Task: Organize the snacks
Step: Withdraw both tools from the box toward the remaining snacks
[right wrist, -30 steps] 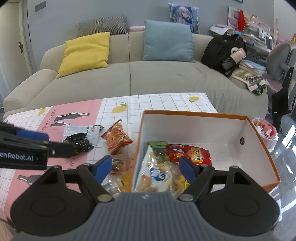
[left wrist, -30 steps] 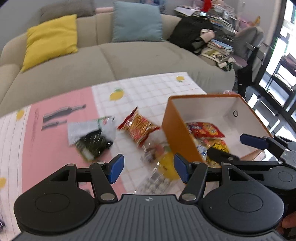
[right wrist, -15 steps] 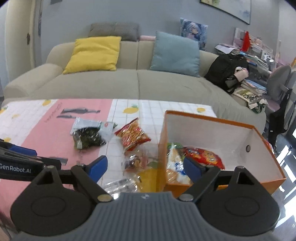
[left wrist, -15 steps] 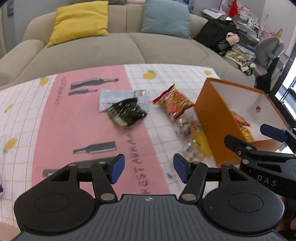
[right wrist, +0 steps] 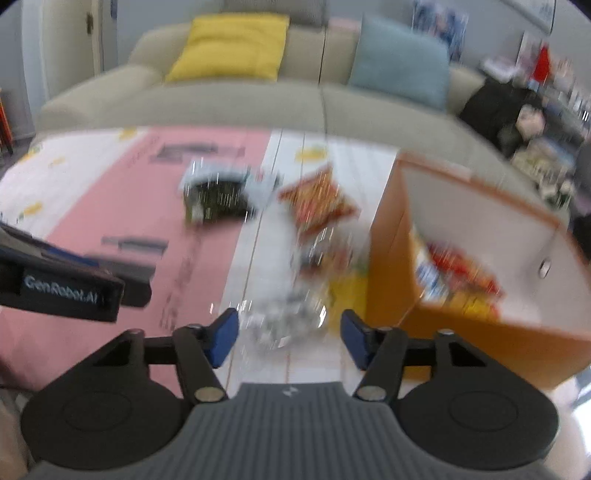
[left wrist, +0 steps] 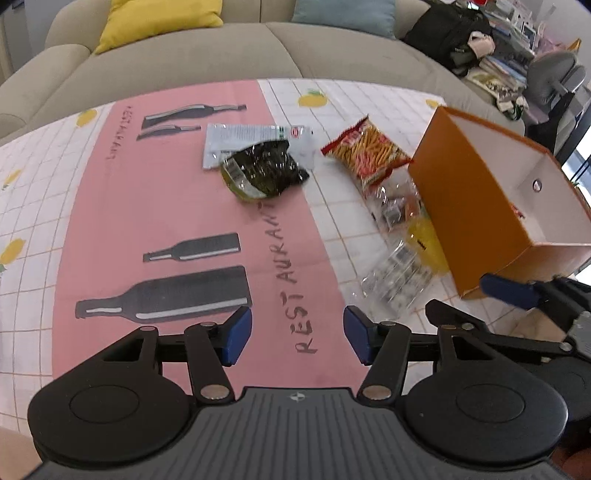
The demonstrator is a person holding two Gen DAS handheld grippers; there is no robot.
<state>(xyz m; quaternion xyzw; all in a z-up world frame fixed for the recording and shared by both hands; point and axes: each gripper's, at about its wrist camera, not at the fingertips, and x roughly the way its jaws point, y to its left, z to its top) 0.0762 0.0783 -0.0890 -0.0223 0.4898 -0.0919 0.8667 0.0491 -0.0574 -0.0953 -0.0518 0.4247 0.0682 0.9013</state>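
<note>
An orange box (left wrist: 476, 206) stands at the table's right, with several snack packs inside in the blurred right wrist view (right wrist: 458, 273). Loose on the tablecloth lie a dark green seaweed pack (left wrist: 262, 170) on a white pack (left wrist: 255, 138), a red snack bag (left wrist: 369, 151) and clear plastic packs (left wrist: 399, 236) beside the box. My left gripper (left wrist: 297, 334) is open and empty above the pink cloth. My right gripper (right wrist: 290, 336) is open and empty above the clear packs (right wrist: 291, 314); it also shows in the left wrist view (left wrist: 480, 301).
A beige sofa (left wrist: 221, 51) with a yellow cushion (left wrist: 159, 18) and a blue cushion (left wrist: 343, 13) runs behind the table. A black bag (left wrist: 447, 29), a chair and clutter stand at the right. The pink and white tablecloth (left wrist: 110, 221) covers the table.
Both grippers have moved left and back from the orange box, both staying open. The right wrist view now blurs with motion and faces the loose packs.
</note>
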